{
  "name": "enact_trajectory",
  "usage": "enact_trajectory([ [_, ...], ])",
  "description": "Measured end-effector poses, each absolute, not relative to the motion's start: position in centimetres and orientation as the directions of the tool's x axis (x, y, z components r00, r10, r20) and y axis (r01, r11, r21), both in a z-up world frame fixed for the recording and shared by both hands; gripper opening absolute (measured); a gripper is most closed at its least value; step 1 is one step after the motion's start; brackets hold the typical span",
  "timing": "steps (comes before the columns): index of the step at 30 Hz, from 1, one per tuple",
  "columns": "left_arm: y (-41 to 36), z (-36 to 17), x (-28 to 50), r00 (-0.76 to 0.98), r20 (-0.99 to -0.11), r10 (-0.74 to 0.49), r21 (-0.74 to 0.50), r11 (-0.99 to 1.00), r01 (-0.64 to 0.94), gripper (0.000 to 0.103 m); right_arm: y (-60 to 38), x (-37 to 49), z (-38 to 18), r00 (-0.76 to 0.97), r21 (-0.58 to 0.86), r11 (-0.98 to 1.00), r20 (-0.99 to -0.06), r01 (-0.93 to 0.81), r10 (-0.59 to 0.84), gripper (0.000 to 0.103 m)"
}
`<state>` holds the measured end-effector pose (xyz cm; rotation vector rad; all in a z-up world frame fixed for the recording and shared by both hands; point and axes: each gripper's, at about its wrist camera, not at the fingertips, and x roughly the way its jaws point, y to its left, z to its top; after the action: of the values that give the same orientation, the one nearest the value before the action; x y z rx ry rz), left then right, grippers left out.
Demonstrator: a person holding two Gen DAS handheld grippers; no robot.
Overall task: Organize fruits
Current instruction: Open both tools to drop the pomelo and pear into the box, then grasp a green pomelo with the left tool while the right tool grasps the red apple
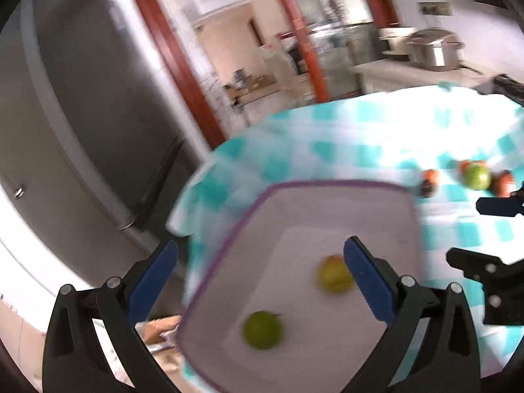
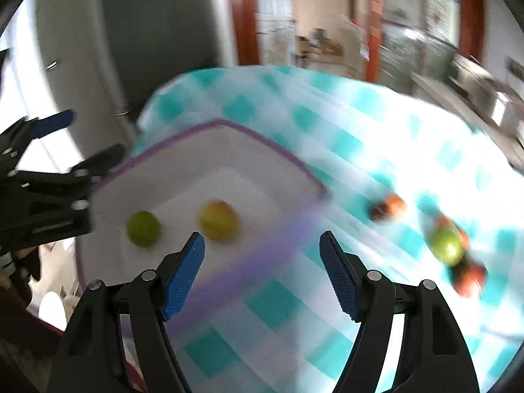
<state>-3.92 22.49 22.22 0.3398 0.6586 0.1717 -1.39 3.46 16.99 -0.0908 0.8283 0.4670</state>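
Writing: none legible in either view; both frames are motion-blurred. Tray (image 1: 330, 209), white, shallow, angular corners, thin purple rim, sits on a teal-and-white checked tablecloth (image 1: 376, 131). Inside it: one round green fruit (image 1: 263, 329) and one yellowish fruit (image 1: 334, 273), apart from each other. Outside the tray on the cloth, well to its right: a larger green fruit (image 2: 447, 245) clustered among small orange-red fruits (image 2: 470, 278), one more orange-red piece (image 2: 388, 209) nearer the tray. My left tongs (image 1: 260, 278), black frame with ribbed blue pads, stand wide apart over the tray, gripping nothing. My right tongs (image 2: 262, 271) are likewise parted, empty, above the tray's near rim.
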Motion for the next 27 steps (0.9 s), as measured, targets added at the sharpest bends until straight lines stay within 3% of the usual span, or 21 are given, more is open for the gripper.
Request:
enact_trajectory([
  [7, 8.5, 18.0, -4.9, 0.679, -0.734, -0.014, 0.241, 0.929, 0.28, 0.102, -7.2, -3.9, 12.6, 0.569, 0.088, 0.975, -0.8, -0.206, 0.192, 0.07],
  [13, 1.1, 11.8, -6.9, 0.555, -0.828, -0.075, 0.237, 0.851, 0.468, 0.102, -13.8, -6.3, 7.6, 0.49, 0.094, 0.995, -0.866, -0.042, 0.102, 0.07],
  [24, -0.5, 3.3, -4.5, 0.415, -0.908, -0.061, 0.152, 0.875, 0.46, 0.102, -21.4, -4.0, 1.2, 0.434, 0.064, 0.987, -0.901, 0.144, -0.005, 0.071],
  [27, -0.9, 2.2, -3.1, 0.412, -0.909, -0.055, 0.152, 0.879, 0.452, 0.102, -22.1, -1.2, 0.3, 0.457, 0.044, 0.989, -0.889, 0.138, -0.025, 0.076],
])
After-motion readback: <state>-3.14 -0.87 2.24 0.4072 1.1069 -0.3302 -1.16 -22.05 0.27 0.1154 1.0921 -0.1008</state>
